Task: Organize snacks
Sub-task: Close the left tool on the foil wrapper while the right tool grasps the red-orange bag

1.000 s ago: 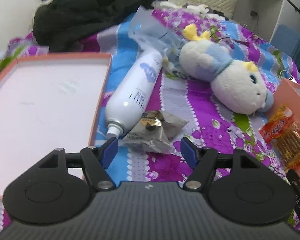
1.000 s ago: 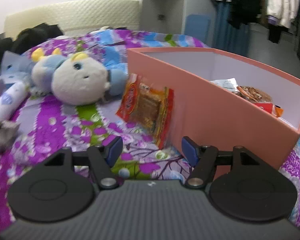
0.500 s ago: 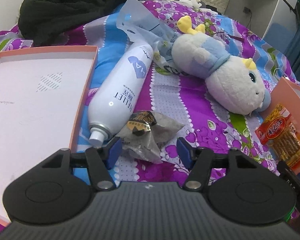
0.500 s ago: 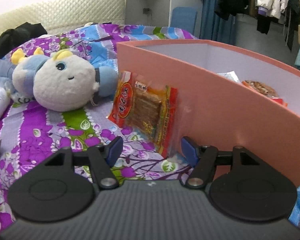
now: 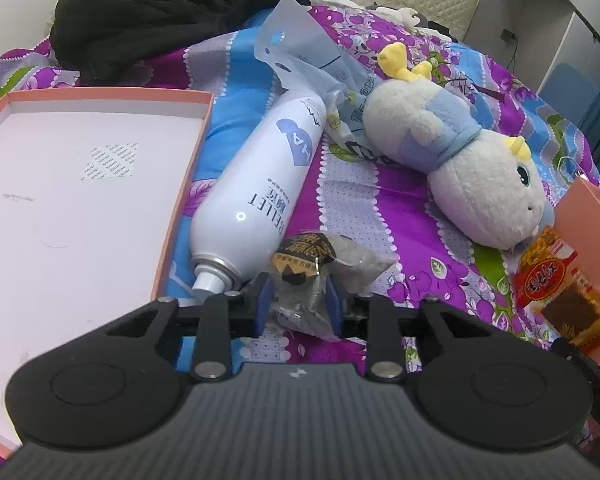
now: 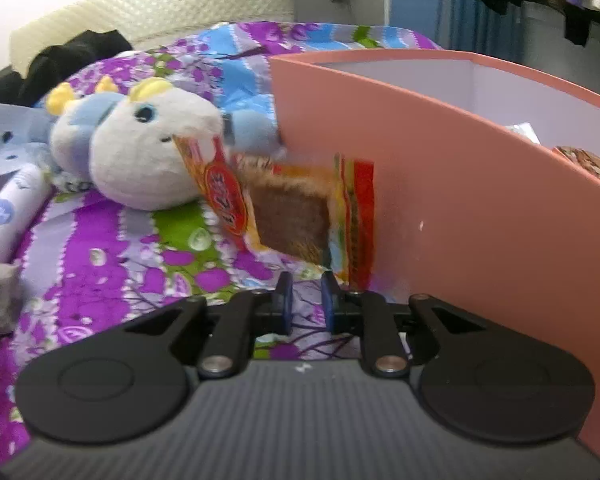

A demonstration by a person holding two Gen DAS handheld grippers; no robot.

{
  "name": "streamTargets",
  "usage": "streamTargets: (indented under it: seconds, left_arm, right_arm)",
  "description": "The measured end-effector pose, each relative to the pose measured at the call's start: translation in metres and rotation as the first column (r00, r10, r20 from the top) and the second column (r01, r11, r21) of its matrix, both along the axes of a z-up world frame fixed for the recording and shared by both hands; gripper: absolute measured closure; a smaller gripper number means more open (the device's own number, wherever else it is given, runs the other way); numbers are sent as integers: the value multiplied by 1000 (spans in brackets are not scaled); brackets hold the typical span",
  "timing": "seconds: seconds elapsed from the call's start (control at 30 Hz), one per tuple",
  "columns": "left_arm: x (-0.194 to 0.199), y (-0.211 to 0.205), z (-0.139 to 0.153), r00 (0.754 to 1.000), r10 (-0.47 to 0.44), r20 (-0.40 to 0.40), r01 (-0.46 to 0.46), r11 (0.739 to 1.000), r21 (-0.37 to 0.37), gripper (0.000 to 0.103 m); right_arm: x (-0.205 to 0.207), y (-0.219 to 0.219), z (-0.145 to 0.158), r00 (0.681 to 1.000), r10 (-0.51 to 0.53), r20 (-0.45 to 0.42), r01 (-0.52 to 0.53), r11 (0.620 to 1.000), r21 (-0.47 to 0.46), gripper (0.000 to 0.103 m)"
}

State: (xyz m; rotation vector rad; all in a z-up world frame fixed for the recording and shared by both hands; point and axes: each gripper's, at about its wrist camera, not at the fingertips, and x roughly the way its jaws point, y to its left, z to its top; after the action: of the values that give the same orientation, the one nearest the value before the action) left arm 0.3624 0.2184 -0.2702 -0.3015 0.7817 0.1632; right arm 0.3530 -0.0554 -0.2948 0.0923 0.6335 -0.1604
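Left wrist view
- The left gripper (image 5: pixel 299 305) is seen low over the bedspread (image 5: pixel 380 200), its jaws closing with the grey packet (image 5: pixel 332 268) between them.
- The blue pads (image 5: pixel 265 300) appear pressed against the near end of the crumpled packet, so it is taken as grasped.
- The packet lies just beside the nozzle end of a white can (image 5: pixel 260 192), which is laid on its side along the pink lid (image 5: pixel 180 184).
- A plush toy (image 5: pixel 460 164) is seen on the bedspread beyond the packet, partly over a clear bag (image 5: pixel 300 52).
- Black clothing (image 5: pixel 172 8) is heaped at the far edge of the bed.
- At the right edge an orange packet (image 5: pixel 560 296) is seen against the pink box (image 5: pixel 592 216).

Right wrist view
- The right gripper (image 6: pixel 305 300) is held close to the box (image 6: pixel 460 200) wall, its jaws closing to a narrow gap.
- The lower corner of the orange packet (image 6: pixel 284 208) sits at or just above the fingertips; whether it is pinched cannot be told, as the frame is blurred there.
- The orange packet stands upright against the outside of the box wall, in front of the plush toy (image 6: pixel 140 152).
- More snacks (image 6: pixel 588 164) are seen inside the box.
- The can (image 6: pixel 4 216) and the grey packet (image 6: pixel 0 300) are seen at the left edge.
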Motion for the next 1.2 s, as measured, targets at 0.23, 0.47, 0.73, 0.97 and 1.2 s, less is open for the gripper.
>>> streamTargets:
  seconds: [0.23,0.47,0.73,0.97,1.2]
  left_arm:
    - [-14,-3,1,1000,-2,14,3,1000,-29,95]
    - [-31,-11,1,1000,-14,23,15,1000,-27,96]
    - [-49,-16,-1,1000,-1,25,2,999,-34,96]
    - [-51,-15,1,1000,9,20,-8,999,-41,96]
    - [-51,-18,1,1000,13,12,-12,999,-31,96]
  right_arm:
    - [-22,19,19,985,175,0,-174,982,-71,76]
    - [-55,27,37,926,377,-18,-377,920,-108,49]
    - [-66,20,45,885,466,13,-461,879,-118,26]
    - [-11,21,2,878,454,-149,-474,868,-149,41]
    - [-5,25,-6,846,507,-164,-528,839,-132,70]
